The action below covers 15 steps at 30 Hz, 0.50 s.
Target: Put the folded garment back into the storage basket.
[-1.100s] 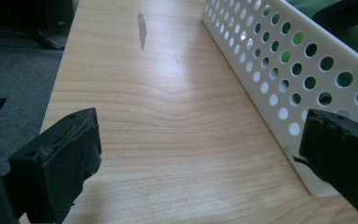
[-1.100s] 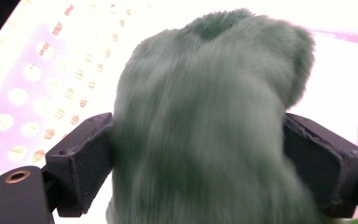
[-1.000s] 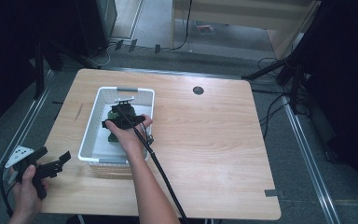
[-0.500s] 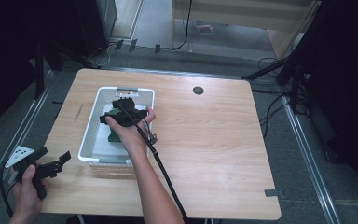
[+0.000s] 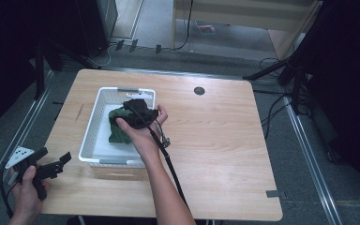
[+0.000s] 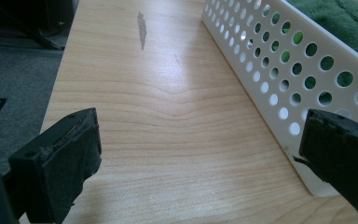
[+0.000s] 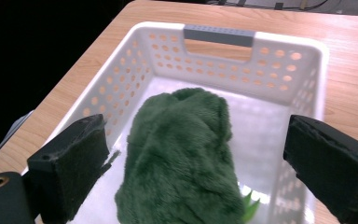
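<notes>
My right tongs [image 7: 193, 163]: released, over the green plush cloth [image 7: 182, 154] | cloth: lying inside the white basket [image 7: 279, 70] | my left tongs [image 6: 200, 163]: released, beside basket, over table [image 6: 168, 116].

1. Basket [image 7: 303, 60]: white, dotted with rows of round holes, grey handle
2. Cloth [image 7: 182, 149]: dark green, fuzzy
3. Tabletop [image 6: 168, 116]: light wood grain with one dark streak
4. Right tongs [image 7: 196, 163] and left tongs [image 6: 200, 163]: black
</notes>
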Each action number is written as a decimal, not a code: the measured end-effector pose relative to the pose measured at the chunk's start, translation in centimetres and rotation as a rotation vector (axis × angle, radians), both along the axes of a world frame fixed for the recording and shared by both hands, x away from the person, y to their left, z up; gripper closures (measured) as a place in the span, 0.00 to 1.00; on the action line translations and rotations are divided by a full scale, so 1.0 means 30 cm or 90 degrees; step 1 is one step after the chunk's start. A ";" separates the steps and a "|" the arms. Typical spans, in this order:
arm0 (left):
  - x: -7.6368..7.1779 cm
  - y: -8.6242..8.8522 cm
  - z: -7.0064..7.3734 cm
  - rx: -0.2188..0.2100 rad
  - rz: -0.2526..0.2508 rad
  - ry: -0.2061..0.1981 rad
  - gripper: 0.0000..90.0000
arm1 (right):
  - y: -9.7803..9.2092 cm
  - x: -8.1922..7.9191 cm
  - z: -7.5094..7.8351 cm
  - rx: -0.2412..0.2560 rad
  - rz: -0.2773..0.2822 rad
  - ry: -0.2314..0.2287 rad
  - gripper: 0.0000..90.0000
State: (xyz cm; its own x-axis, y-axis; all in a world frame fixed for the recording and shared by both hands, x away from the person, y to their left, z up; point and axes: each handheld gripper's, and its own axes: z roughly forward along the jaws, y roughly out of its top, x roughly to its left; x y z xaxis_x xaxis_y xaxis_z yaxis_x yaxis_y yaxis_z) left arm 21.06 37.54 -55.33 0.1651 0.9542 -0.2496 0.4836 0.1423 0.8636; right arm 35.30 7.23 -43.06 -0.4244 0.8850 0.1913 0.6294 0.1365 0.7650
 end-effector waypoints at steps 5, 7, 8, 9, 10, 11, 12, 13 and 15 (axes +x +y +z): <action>0.000 0.000 0.000 0.000 0.000 0.000 0.00 | -0.057 -0.009 0.004 0.002 -0.007 -0.011 0.08; 0.000 0.000 0.000 0.001 0.000 0.000 0.00 | -0.068 -0.011 0.005 0.004 -0.009 -0.012 0.08; 0.000 0.000 0.000 0.000 0.000 0.000 0.00 | -0.097 -0.014 0.006 0.002 -0.015 -0.014 0.08; 0.000 0.000 0.000 0.000 0.000 0.000 0.00 | -0.110 -0.015 0.006 0.002 -0.017 -0.014 0.08; 0.000 0.000 0.000 0.000 0.000 -0.001 0.00 | -0.119 -0.016 0.006 0.002 -0.020 -0.013 0.08; 0.000 0.000 0.000 0.000 0.000 -0.001 0.00 | -0.133 -0.017 0.006 0.001 -0.023 -0.014 0.08; 0.000 0.000 0.000 0.000 0.000 -0.001 0.00 | -0.146 -0.018 0.005 0.001 -0.026 -0.015 0.08; 0.000 0.000 0.000 0.001 0.000 -0.001 0.00 | -0.146 -0.018 0.005 0.001 -0.026 -0.015 0.08; 0.000 -0.001 0.000 0.001 0.000 -0.001 0.00 | -0.176 -0.020 0.001 0.001 -0.036 -0.013 0.08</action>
State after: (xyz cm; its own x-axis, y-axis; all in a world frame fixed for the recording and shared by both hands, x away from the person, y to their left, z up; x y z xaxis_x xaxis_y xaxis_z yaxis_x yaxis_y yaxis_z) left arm 21.06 37.52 -55.34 0.1652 0.9545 -0.2483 0.4821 0.1414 0.8646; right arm 34.71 1.96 -43.02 -0.3777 0.9074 0.1844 0.6204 0.1002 0.7779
